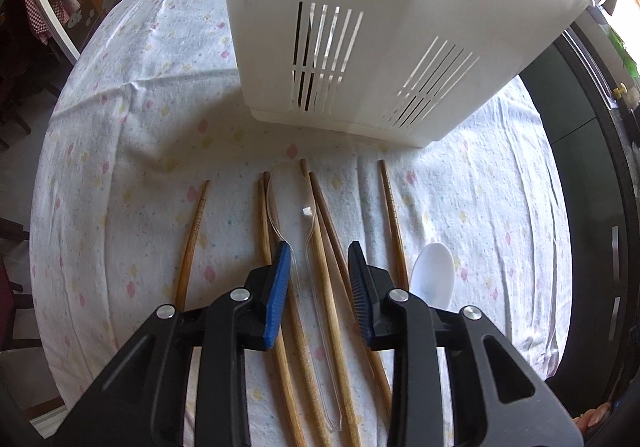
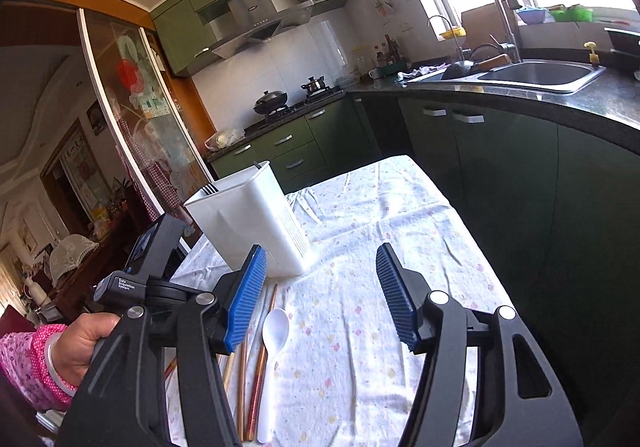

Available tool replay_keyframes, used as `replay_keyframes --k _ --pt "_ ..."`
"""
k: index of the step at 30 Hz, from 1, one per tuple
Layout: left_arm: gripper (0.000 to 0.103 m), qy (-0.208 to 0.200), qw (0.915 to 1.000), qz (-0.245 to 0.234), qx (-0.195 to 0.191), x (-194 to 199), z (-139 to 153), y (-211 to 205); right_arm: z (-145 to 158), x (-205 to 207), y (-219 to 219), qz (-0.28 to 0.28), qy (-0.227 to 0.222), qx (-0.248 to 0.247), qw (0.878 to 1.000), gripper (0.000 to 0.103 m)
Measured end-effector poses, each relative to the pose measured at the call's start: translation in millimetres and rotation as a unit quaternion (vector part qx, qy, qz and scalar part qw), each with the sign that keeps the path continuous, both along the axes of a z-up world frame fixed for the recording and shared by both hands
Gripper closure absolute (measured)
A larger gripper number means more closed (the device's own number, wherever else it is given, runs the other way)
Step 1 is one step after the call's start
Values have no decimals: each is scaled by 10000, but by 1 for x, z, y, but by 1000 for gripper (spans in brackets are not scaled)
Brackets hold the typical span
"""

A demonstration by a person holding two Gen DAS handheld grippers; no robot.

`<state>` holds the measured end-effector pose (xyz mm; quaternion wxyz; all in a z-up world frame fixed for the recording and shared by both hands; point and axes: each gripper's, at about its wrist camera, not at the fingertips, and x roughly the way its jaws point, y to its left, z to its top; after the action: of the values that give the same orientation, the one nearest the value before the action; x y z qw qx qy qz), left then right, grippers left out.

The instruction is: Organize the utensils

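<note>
The left gripper (image 1: pixel 318 267) is pointed steeply down over a row of utensils laid lengthwise on the patterned tablecloth (image 1: pixel 132 119), its blue pads parted and pressing on nothing; between them lie a clear plastic spoon (image 1: pixel 310 231) and two of the wooden chopsticks (image 1: pixel 320 207), so a pick from this cluster is judged to be intended, though which piece is meant cannot be told. The pads appear to be just above the utensils, but whether anything is touched is not shown. Just beside the gripper's right finger a white plastic spoon (image 1: pixel 434 271) is partly covered by the linkage, and the near ends of all the chopsticks are cut off beneath the gripper body. The white slotted utensil holder (image 1: pixel 360 47) is stood just beyond the far tips of the row, presumably so that sorted items can be dropped in with a short lift; its compartments are not visible from below in this view, and in the right wrist view only dark fork tines are seen over its rim. The right gripper (image 2: pixel 320 287) is held well above the cloth with jaws wide apart and empty, seemingly kept clear. The person's hand (image 2: pixel 84 347) is seen gripping the left device's handle.
</note>
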<state>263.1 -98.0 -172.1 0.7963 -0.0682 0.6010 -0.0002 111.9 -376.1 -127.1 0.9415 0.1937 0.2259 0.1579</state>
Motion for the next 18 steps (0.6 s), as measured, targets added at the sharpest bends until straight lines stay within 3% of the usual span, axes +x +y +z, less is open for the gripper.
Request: replay_keyframes --k 3,12,18 --pt "85 108 9999 52 100 3 -4 -6 -6 -8 -17 -97 42 133 9999 45" --pt "88 183 9994 159 234 11 -11 -13 -6 -11 -46 -344 113 408 9985 43" --pt "94 165 9996 98 220 20 -12 -8 -4 -10 -42 -338 157 388 9986 43"
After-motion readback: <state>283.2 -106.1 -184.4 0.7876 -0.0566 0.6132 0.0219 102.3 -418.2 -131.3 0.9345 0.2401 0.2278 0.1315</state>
